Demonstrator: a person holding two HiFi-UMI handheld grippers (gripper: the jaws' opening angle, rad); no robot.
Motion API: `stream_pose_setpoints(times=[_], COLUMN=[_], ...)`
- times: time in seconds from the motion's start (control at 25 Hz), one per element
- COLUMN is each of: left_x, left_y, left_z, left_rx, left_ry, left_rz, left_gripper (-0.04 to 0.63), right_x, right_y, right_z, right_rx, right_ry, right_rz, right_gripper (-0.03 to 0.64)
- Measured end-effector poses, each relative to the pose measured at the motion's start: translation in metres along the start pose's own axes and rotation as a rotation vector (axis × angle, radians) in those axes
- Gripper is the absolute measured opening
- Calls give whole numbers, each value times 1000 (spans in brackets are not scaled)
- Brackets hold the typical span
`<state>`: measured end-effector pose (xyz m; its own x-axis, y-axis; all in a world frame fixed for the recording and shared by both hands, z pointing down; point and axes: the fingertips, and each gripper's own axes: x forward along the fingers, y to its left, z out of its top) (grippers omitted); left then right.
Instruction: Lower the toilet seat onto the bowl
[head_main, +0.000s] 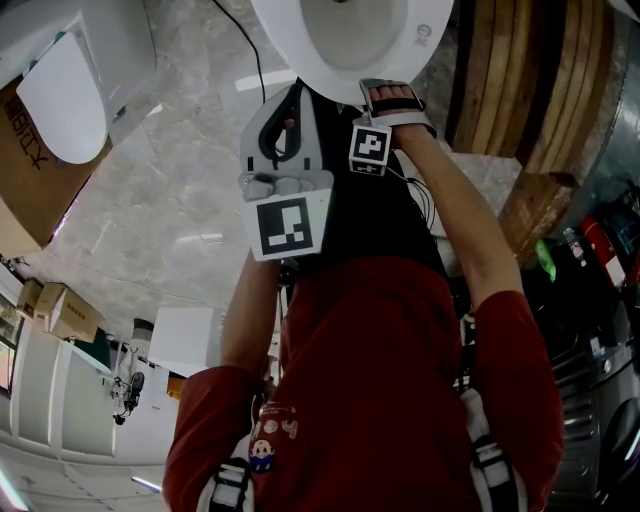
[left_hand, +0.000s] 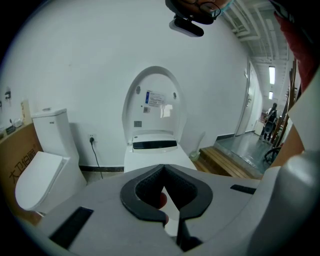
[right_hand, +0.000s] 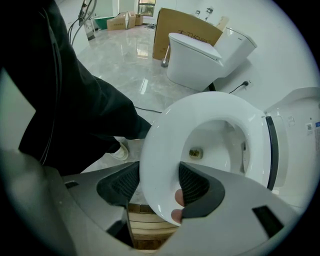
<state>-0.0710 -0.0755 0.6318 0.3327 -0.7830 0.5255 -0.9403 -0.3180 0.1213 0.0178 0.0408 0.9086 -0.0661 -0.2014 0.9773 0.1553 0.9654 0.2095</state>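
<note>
**Q:** Which materials and shapes are shown?

**A:** A glossy white toilet seat (right_hand: 200, 107), an oval ring of smooth hard plastic, is seen over the glazed bowl (right_hand: 215, 145). The drain (right_hand: 195, 152) is visible through the opening of the ring. The floor (head_main: 170, 200) is laid in polished grey, marble-patterned tile. A slatted wooden platform (head_main: 500, 70) lies just beside the bowl.

**Q:** How is the seat held, and where is it located?

**A:** The front rim of the seat is clamped between the ribbed dark pads (right_hand: 195, 185) of the right gripper (right_hand: 157, 187), one pad on the outer edge and one on the inner. The seat is located low over the bowl, in front of the upright lid (left_hand: 155, 95). Whether it touches the bowl cannot be told. The left gripper (left_hand: 163, 167) is held apart from the toilet, its jaws closed tip to tip with nothing gripped.

**Q:** What is found nearby or in the way?

**A:** A second white toilet (right_hand: 205, 60) is stood in front of a cardboard box (right_hand: 185, 25), well to the side. A black cable (left_hand: 96, 155) is run down from a wall socket (left_hand: 91, 137). A dark trouser leg (right_hand: 75, 110) and a pale shoe (right_hand: 120, 151) are seen near the seat's front rim.
</note>
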Motion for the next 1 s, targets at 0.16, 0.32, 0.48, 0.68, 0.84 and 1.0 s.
stream_pose_setpoints(times=[0.16,0.32,0.48,0.68,0.84,1.0], left_x=[0,-3,-5,-3,-5,-9], left_y=[-2,2,5,2,-1,-5], left_z=[1,0,-2,-1,3,9], left_rx=[1,-2,9,22,28,34], left_ry=[-1,7,15,14,7,-5], left_rz=[3,3,1,-2,-7,-11], left_gripper=[11,11,11,11,11,11], right_x=[6,13,16,16,13,3], right_y=[-2,-1,-1,-1,-4,-3], right_z=[-1,1,5,4,1,-5], right_rx=[-15,-12,3,5,8,67], right_ry=[4,4,-9,-34,-47,-36], right_rz=[9,29,34,39,35,31], right_gripper=[239,239,239,239,239,239])
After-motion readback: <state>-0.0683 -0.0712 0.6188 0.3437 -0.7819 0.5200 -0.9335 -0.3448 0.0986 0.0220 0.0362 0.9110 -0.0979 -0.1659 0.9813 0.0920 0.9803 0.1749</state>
